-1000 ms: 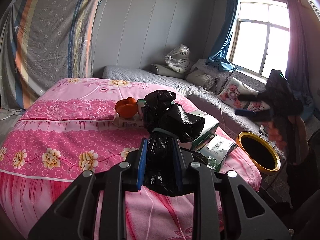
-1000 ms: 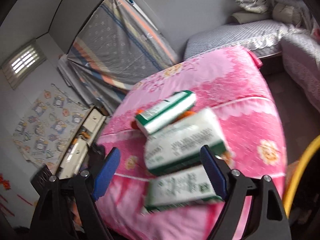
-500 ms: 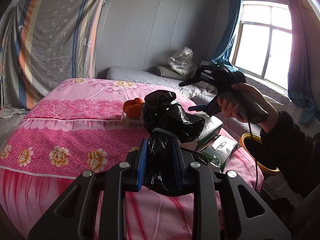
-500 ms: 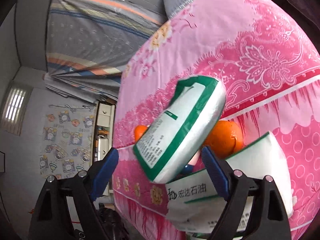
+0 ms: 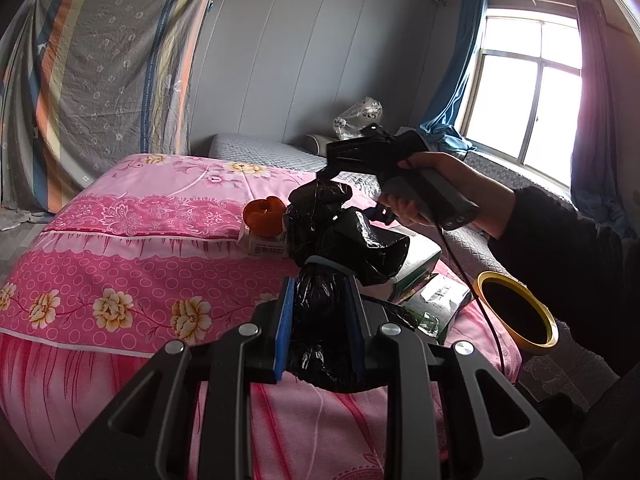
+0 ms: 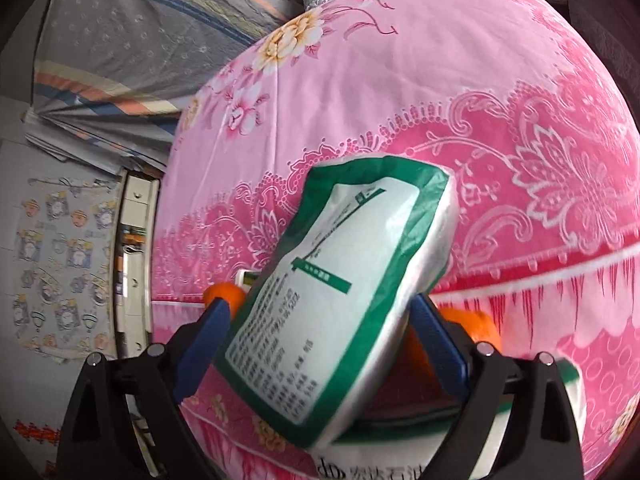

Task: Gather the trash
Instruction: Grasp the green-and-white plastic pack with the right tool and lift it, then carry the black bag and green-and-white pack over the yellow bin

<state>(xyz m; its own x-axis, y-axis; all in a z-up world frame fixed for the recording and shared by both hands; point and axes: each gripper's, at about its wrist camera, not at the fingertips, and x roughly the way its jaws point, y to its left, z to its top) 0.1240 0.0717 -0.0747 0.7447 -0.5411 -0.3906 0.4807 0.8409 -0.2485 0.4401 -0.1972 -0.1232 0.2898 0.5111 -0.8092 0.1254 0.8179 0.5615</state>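
My left gripper [image 5: 320,296] is shut on the neck of a crumpled black trash bag [image 5: 344,236], held over the pink bed [image 5: 120,264]. A hand [image 5: 440,184] holds my right gripper [image 6: 320,312] tilted down over the pile behind the bag. Its jaws are opening and stand on either side of a green-and-white soft pack [image 6: 340,300]; the pads do not visibly press on it. The pack leans on two oranges [image 6: 224,294] and on another green-and-white pack [image 6: 400,456] below. From the left wrist view, one orange [image 5: 264,212] sits on a small white box [image 5: 264,244].
A yellow-rimmed bin [image 5: 516,312] stands on the floor by the bed's right corner. More green-and-white packs [image 5: 436,296] lie near that corner. A grey sofa bed [image 5: 260,148] with pillows runs under the window. A striped cloth [image 5: 100,80] hangs at the back left.
The right gripper swung in from the right over the bed and came down onto the top pack, its jaws spreading wider. The left gripper kept still with the black bag.
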